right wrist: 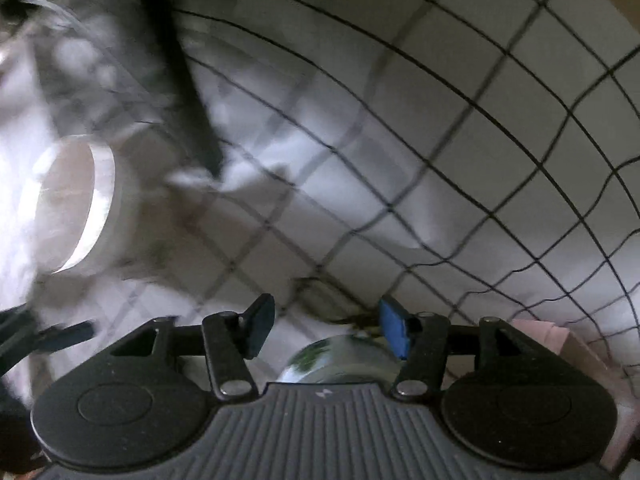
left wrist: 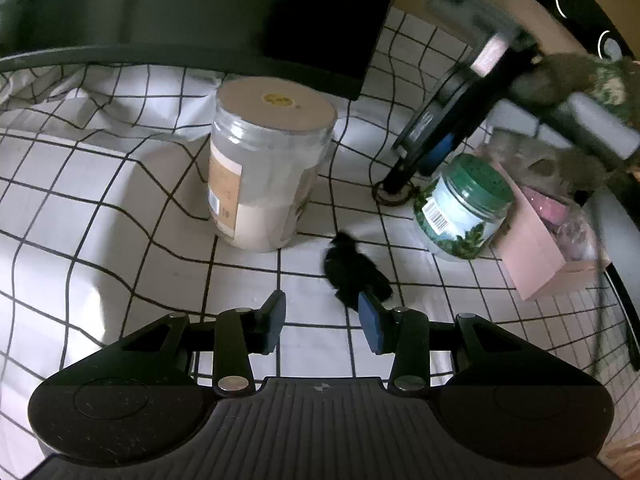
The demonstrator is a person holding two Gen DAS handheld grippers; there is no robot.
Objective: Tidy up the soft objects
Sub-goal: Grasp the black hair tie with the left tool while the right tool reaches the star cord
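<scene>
A black fuzzy soft thing [left wrist: 352,276] lies on the checked cloth [left wrist: 120,208]. My left gripper [left wrist: 324,322] is open just short of it, and the right fingertip [left wrist: 372,324] overlaps its near edge. Farther back, my right gripper [left wrist: 400,176] points down at a thin dark ring [left wrist: 394,194] on the cloth. In the blurred right wrist view that gripper [right wrist: 326,328] is open with nothing between its pads. A thin dark loop [right wrist: 320,292] lies just beyond it.
A big clear jar with a beige lid [left wrist: 264,168] stands behind the black thing. To the right are a small green-lidded jar [left wrist: 464,208] and an open pink box [left wrist: 536,256] holding soft pink items. A dark panel [left wrist: 312,20] is at the back. A camouflage sleeve [left wrist: 600,80] is upper right.
</scene>
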